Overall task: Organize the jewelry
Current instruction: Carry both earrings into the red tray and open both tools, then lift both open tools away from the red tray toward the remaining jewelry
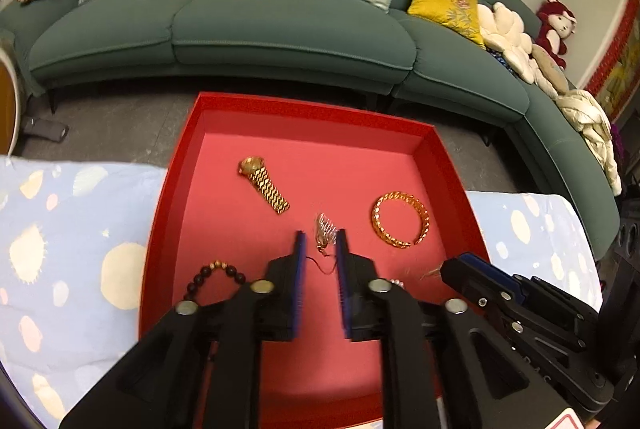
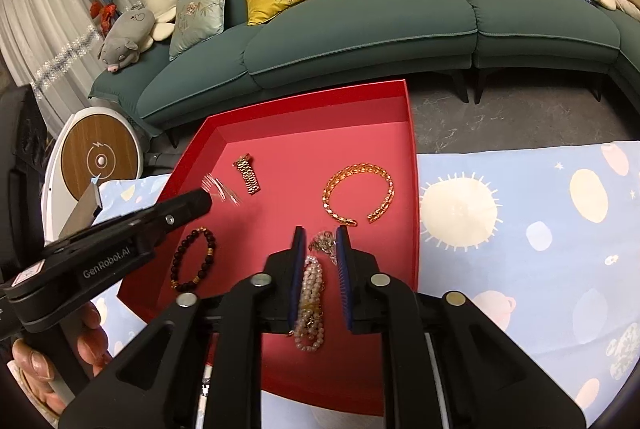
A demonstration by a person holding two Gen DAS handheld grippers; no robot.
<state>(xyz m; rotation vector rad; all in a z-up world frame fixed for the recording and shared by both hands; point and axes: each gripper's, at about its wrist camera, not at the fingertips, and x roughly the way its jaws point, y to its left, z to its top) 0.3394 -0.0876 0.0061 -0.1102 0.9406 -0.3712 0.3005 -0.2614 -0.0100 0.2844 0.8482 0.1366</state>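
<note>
A red tray [image 1: 182, 165] [image 2: 412, 165] holds the jewelry. In it lie a gold watch [image 1: 264, 185] [image 2: 247, 175], a gold chain bangle [image 1: 400, 219] [image 2: 358, 195], a dark bead bracelet [image 1: 212, 275] [image 2: 194, 259] and a pearl bracelet [image 2: 310, 303]. My left gripper [image 1: 320, 243] is open, with a small silver hair comb [image 1: 325, 231] [image 2: 222, 189] between its fingertips; its grip is unclear. My right gripper [image 2: 320, 241] is open over the pearl bracelet and a small metal piece [image 2: 324, 243].
The tray sits on a light blue patterned cloth [image 1: 76, 249] [image 2: 520, 229]. A green sofa [image 1: 280, 29] [image 2: 360, 29] with cushions and plush toys stands behind. A white round device [image 2: 96, 157] stands at the left.
</note>
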